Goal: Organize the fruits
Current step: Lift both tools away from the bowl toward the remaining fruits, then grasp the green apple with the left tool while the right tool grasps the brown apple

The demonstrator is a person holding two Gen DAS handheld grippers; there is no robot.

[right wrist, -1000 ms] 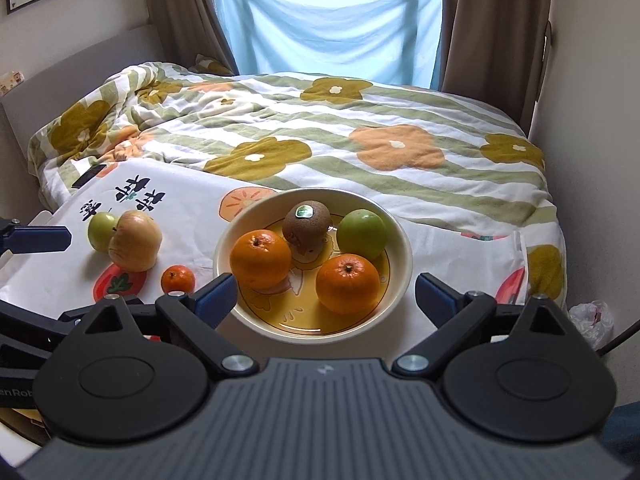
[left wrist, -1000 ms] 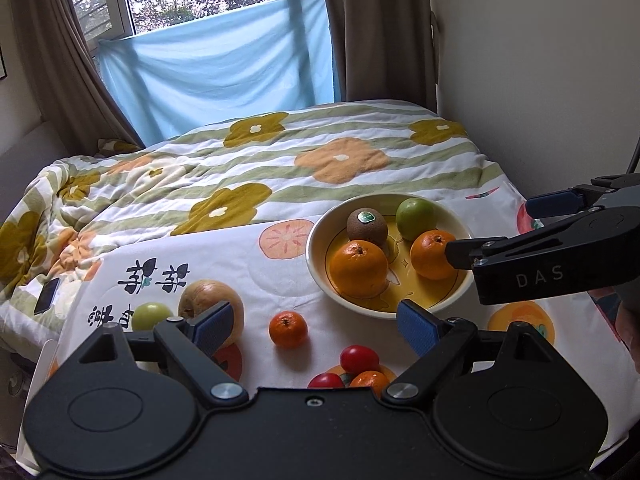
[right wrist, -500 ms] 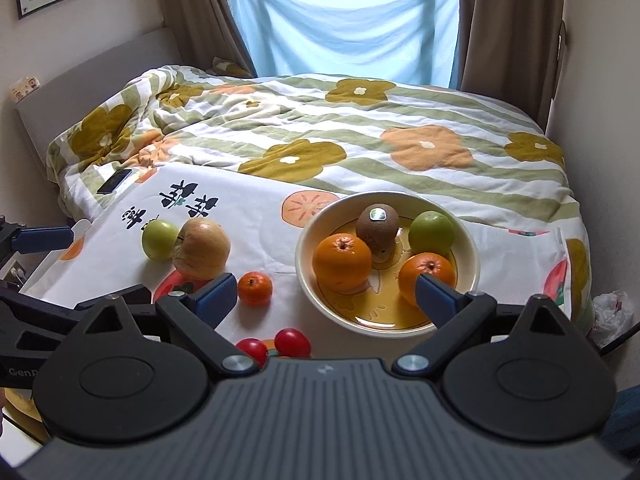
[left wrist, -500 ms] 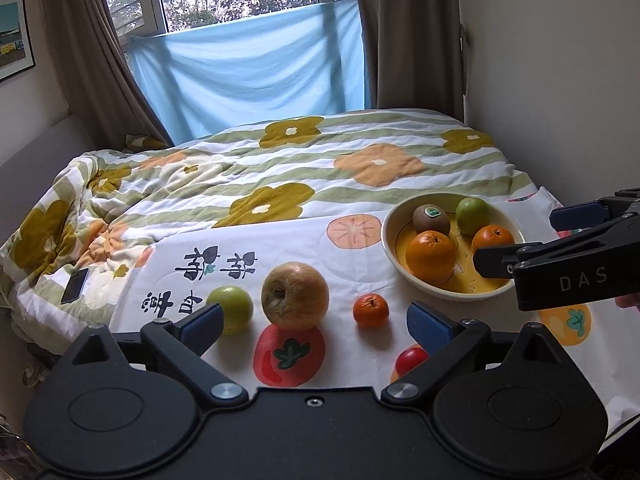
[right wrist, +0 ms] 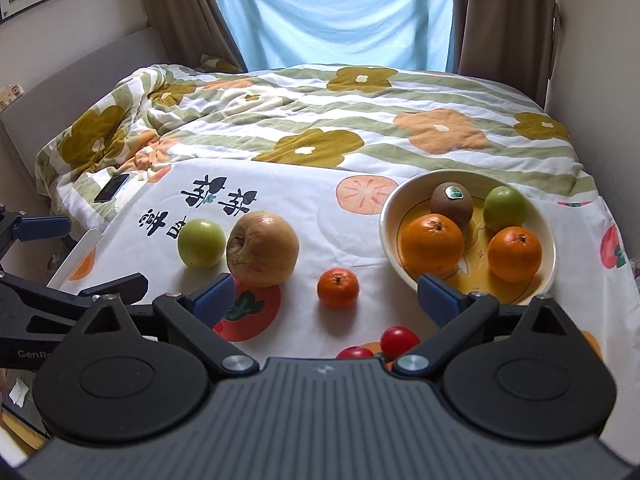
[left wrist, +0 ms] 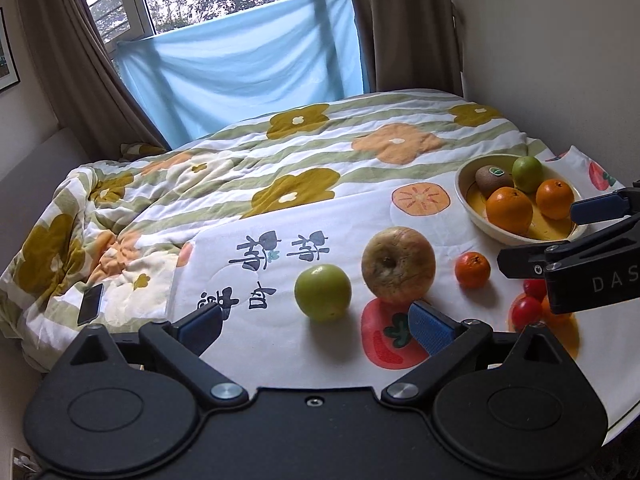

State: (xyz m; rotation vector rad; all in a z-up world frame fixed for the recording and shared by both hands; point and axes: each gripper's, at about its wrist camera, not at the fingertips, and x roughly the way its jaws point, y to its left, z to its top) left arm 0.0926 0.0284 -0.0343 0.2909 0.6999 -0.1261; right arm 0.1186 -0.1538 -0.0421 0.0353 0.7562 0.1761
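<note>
A cream bowl (right wrist: 550,236) (left wrist: 464,192) holds two oranges, a kiwi and a green fruit. On the white cloth lie a green apple (left wrist: 323,291) (right wrist: 201,242), a big tan apple (left wrist: 398,266) (right wrist: 262,255), a small mandarin (left wrist: 472,269) (right wrist: 338,287) and cherry tomatoes (right wrist: 398,340) (left wrist: 527,312). My left gripper (left wrist: 316,326) is open and empty, just in front of the green apple. My right gripper (right wrist: 326,298) is open and empty, near the mandarin, and shows in the left wrist view (left wrist: 576,248).
The cloth lies on a bed with a flowered quilt (right wrist: 320,120). A phone (left wrist: 90,304) (right wrist: 112,187) lies on the quilt at left. A wall stands at the right, a window with blue fabric (right wrist: 336,12) behind.
Both grippers have swung left, away from the bowl. The green apple and tan apple now sit in front of the left gripper; the mandarin in front of the right.
</note>
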